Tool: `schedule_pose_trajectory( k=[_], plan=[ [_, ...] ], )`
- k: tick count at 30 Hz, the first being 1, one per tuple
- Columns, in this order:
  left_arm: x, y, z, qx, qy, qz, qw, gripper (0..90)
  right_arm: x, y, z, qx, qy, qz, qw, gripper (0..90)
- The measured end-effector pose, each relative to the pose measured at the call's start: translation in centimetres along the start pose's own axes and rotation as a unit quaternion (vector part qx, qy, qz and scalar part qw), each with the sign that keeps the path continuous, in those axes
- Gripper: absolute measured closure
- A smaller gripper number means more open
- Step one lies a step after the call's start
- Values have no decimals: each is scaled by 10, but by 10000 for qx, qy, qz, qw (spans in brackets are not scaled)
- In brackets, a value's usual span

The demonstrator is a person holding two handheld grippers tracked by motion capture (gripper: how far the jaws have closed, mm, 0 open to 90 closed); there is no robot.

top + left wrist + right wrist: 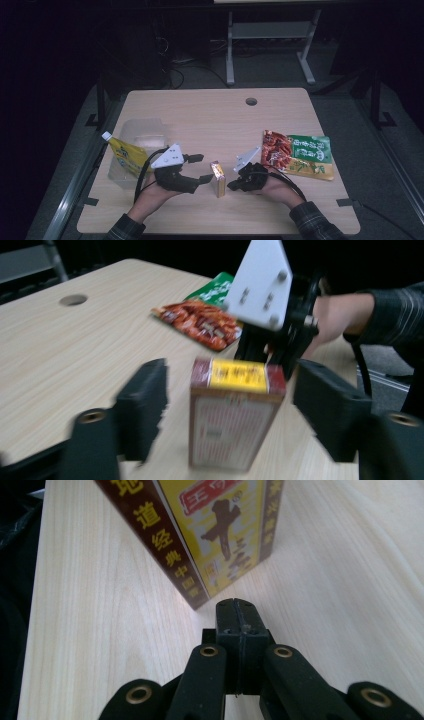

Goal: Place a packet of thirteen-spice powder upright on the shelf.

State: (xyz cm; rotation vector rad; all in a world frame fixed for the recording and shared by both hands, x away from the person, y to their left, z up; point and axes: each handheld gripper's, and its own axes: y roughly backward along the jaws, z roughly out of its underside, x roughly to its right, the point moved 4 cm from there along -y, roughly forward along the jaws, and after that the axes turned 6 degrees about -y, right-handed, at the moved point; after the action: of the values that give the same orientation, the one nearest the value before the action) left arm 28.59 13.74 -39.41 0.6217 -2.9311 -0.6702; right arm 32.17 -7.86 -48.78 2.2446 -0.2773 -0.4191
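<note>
Box [218,178], small and yellow with dark red edges, stands upright on the tabletop [210,115], near the front edge, between the two tools. The left hand-held gripper [200,167] has its jaws wide apart, one on each side of the box, and in the left gripper view neither jaw touches the carton [232,415] yet. The right hand-held gripper [233,184] sits just beside the box on the other side. In the right gripper view its jaws are pressed together with nothing between them, and the tip [238,611] points at the lower corner of the box [200,535].

The step in hand looks to be the grasp of the box by the left tool. To do it well, I think the left jaws should first be centred, so that both pads meet the two broad faces at the same time. If one pad arrives first, the tall narrow carton may tip or turn. The closing should be slow and level, at about the middle height of the box, not at its top. The closed right tip can serve as a stop behind the box, but it should not push.

A red and green snack bag [298,154] lies flat to the right. A clear container [137,132] with a yellow pouch [125,155] stands to the left. Both are well apart from the box and do not disturb the grasp.
</note>
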Motion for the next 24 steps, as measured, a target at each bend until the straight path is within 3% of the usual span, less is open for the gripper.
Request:
schedule_pose_trajectory(
  k=[2, 5, 7, 11, 15, 18, 24],
  plan=[
    [-1, 3, 10, -173, 52, -157, 9997, 474, 1, 3, 2, 4, -23, 9, 10000, 900],
    [0, -4, 29, -461, 265, -230, 9983, 676, 1, 5, 4, 6, -24, 4, 10000, 900],
    [1, -15, 41, -816, 289, -272, 9959, 769, -1, 5, 5, 3, -7, -35, 10000, 900],
    [3, -29, 53, -1166, 358, -205, 9923, 892, -3, 3, 6, -28, 24, -51, 10000, 900],
    [7, -38, 65, -1358, 422, 81, 9898, 897, -5, 2, 6, -48, 18, -110, 9999, 900],
    [14, -45, 68, -1334, 392, 279, 9899, 897, -6, 1, 6, -71, 31, -109, 9999, 900],
    [25, -56, 71, -1420, 223, 435, 9887, 897, -1, 9, 8, 18, -42, 4, 10000, 900]
  ],
)
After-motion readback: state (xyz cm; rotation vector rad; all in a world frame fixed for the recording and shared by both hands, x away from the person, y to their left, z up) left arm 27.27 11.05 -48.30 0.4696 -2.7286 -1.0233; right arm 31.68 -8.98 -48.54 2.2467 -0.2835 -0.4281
